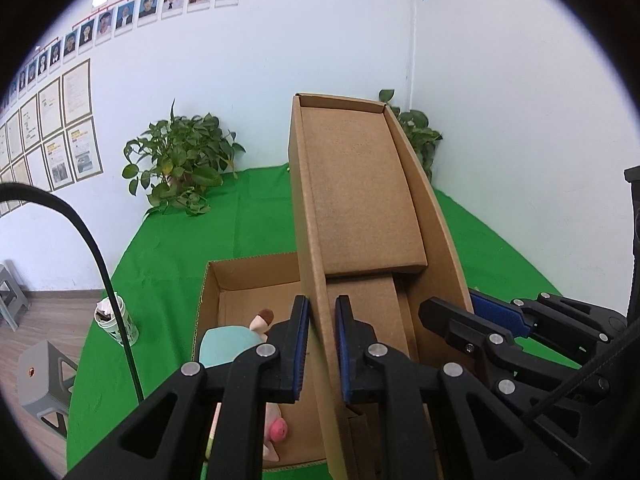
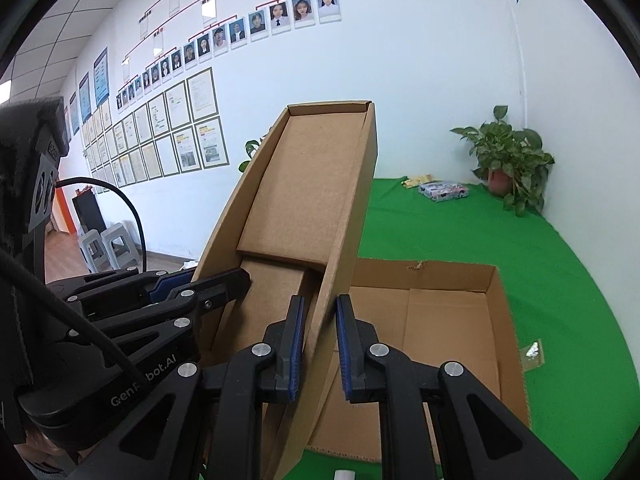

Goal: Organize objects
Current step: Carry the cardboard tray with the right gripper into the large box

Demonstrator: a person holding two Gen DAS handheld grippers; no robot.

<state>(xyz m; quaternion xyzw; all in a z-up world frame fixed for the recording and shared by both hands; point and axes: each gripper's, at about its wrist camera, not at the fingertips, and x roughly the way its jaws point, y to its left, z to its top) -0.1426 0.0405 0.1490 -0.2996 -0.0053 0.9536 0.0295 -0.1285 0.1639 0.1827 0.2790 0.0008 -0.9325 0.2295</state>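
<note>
Both hands on the box lid [image 1: 360, 196]. My left gripper [image 1: 322, 350] is pinched narrow on the lid's left side wall, pads flat against the cardboard. My right gripper [image 2: 319, 350] does the same on the opposite wall. The lid hangs tilted, far end up toward 12 o'clock, open side facing me, above the open carton [image 1: 224, 280] on the green cloth [image 1: 256, 208].

Carton sits at 6 to 7 o'clock under the lid in the left wrist view, at 4 o'clock in the right wrist view. Inside it, a plush toy [image 1: 228, 344] lies at the near left.

Judgement: the step is bringing the lid over and down onto the carton. To do it well:
- Keep both hands level with each other, so the thin walls don't twist or buckle.
- Square the lid's edges to the carton rim before lowering.
- Watch that the plush stays below the rim.
- Let go only once the lid seats all round.

Potted plant [image 1: 180, 160] at 10 o'clock, well apart from the work.
</note>
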